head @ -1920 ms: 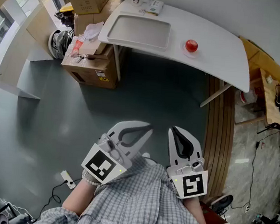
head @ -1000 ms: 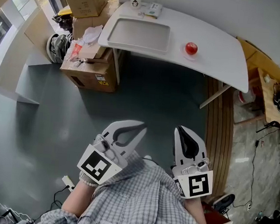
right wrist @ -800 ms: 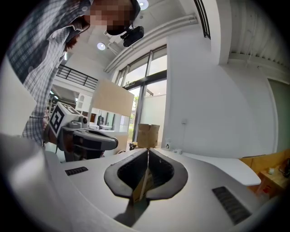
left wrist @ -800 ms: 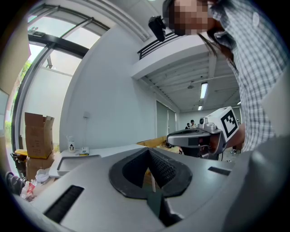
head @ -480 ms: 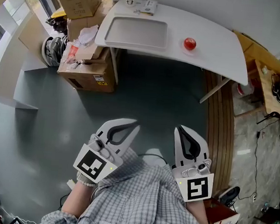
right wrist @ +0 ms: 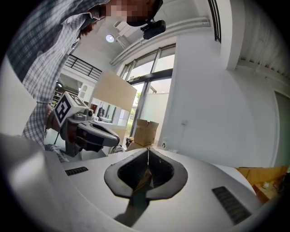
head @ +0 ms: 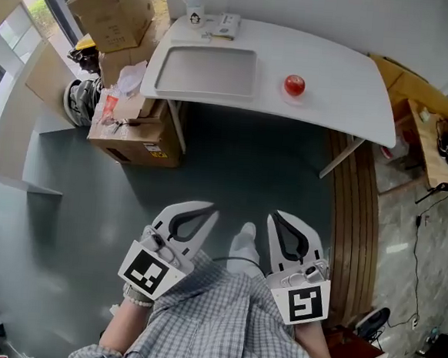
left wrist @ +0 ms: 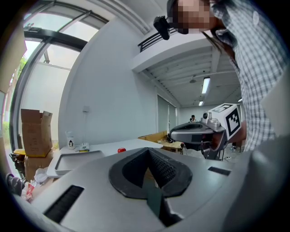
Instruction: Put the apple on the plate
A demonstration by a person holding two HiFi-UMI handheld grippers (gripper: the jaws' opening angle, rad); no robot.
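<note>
A red apple (head: 295, 85) lies on the right half of a white table (head: 347, 87), far ahead of both grippers. The plate, a shallow white rectangular tray (head: 206, 71), rests on the table's left half, well apart from the apple. In the left gripper view the apple (left wrist: 121, 150) is a small red dot beyond the tray (left wrist: 74, 158). My left gripper (head: 209, 209) and right gripper (head: 272, 215) are held side by side near my body over the floor, both shut with nothing in them. Each gripper view shows its own jaws closed, left (left wrist: 147, 150) and right (right wrist: 148, 149).
A small bottle (head: 194, 13) and a flat packet (head: 224, 25) sit at the table's back left. Cardboard boxes (head: 135, 133) and clutter stand left of the table, a wooden bench (head: 429, 129) to its right. Grey floor (head: 240, 168) lies between me and the table.
The table has drawn nearer and lower in the head view. The two grippers have come closer together, still shut. A shoe now shows between them.
</note>
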